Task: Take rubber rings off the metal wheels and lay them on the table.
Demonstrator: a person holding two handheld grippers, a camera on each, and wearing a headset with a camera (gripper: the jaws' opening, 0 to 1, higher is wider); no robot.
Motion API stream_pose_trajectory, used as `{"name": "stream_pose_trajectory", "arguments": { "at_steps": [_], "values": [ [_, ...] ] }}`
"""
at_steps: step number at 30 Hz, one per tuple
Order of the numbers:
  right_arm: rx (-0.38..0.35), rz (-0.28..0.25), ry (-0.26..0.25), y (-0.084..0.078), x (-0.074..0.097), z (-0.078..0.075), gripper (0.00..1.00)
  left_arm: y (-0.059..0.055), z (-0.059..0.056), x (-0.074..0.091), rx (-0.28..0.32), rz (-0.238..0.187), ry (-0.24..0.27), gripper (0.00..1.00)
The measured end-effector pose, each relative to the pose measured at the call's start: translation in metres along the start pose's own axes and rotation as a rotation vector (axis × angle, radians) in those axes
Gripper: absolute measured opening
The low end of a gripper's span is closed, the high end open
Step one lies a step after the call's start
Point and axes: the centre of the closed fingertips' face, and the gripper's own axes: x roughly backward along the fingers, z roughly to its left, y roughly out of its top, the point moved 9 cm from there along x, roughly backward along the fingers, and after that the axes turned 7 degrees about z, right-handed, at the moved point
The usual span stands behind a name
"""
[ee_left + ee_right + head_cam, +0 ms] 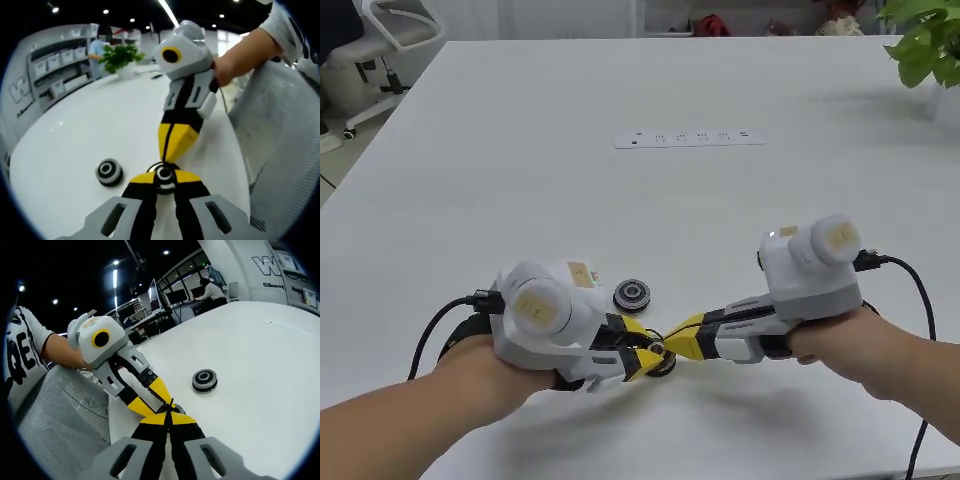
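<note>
Rubber ring is hard to make out on the wheel (164,174) held near the front edge of the table (620,80), where your two tools meet. Your left gripper (164,179) has its jaws closed on that wheel. Your right gripper (169,421) has its jaws pressed almost together at the wheel's rim, and I cannot tell whether any rubber is caught between them. If none is, your pull will likely slip off. If your left grip is light, the wheel may twist free and roll off the edge. The second wheel (632,294) lies just behind, apart.
</note>
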Motion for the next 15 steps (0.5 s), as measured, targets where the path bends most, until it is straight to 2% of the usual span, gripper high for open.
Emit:
{"name": "stream_pose_trajectory", "arguments": {
  "at_steps": [7,10,15],
  "values": [
    [-0.004,0.0,0.0,-0.002,0.0003,0.0008,0.0,-0.0006,0.0007,0.0002,-0.006,-0.009,-0.009,0.13],
    [-0.006,-0.001,-0.001,-0.0026,0.0003,0.0008,0.0,-0.0009,0.001,0.0004,0.018,-0.016,-0.019,0.13],
    [-0.013,-0.01,-0.001,-0.0026,0.001,0.0007,0.0,-0.0005,0.0018,0.0005,0.023,-0.016,-0.028,0.14]
  ]
}}
